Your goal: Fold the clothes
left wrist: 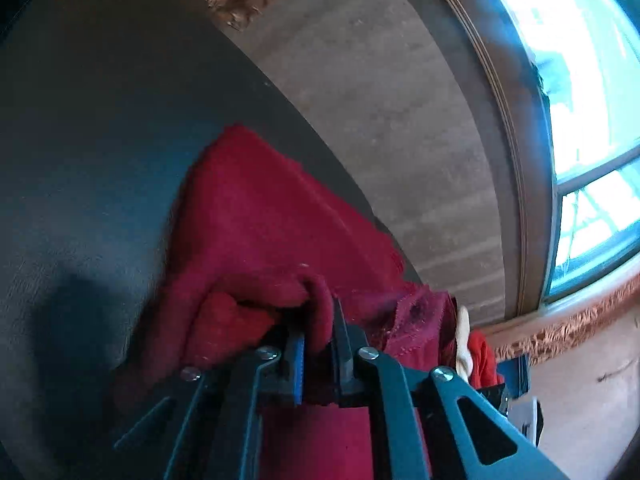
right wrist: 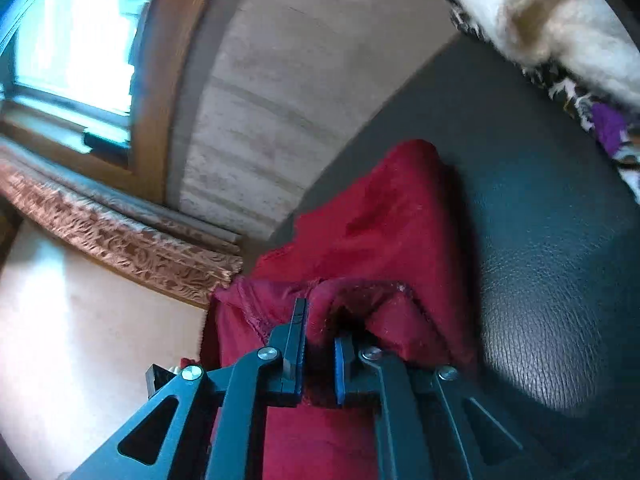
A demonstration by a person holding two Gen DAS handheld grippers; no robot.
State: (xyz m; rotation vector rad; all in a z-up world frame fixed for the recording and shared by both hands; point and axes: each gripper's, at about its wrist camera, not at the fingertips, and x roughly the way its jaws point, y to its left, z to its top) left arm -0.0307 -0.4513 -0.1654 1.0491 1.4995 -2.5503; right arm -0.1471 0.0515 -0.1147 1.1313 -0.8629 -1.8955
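A dark red garment (left wrist: 256, 216) lies partly on a dark leather-like surface (left wrist: 88, 128), its far end pointing toward the wall. My left gripper (left wrist: 320, 332) is shut on a bunched fold of that red cloth, which wraps over its fingertips. In the right wrist view the same red garment (right wrist: 384, 220) stretches ahead over the dark surface (right wrist: 552, 216). My right gripper (right wrist: 320, 332) is shut on another gathered edge of it. Cloth hangs down under both grippers. The other gripper's black frame (left wrist: 500, 396) peeks out past the cloth.
A grey wall (left wrist: 380, 100) with a window (left wrist: 580, 80) stands just behind the surface. A patterned brown ledge (right wrist: 120, 240) runs under the window. A white fluffy item and patterned purple fabric (right wrist: 568, 32) lie at the far right of the surface. Pale floor (right wrist: 80, 340) lies below.
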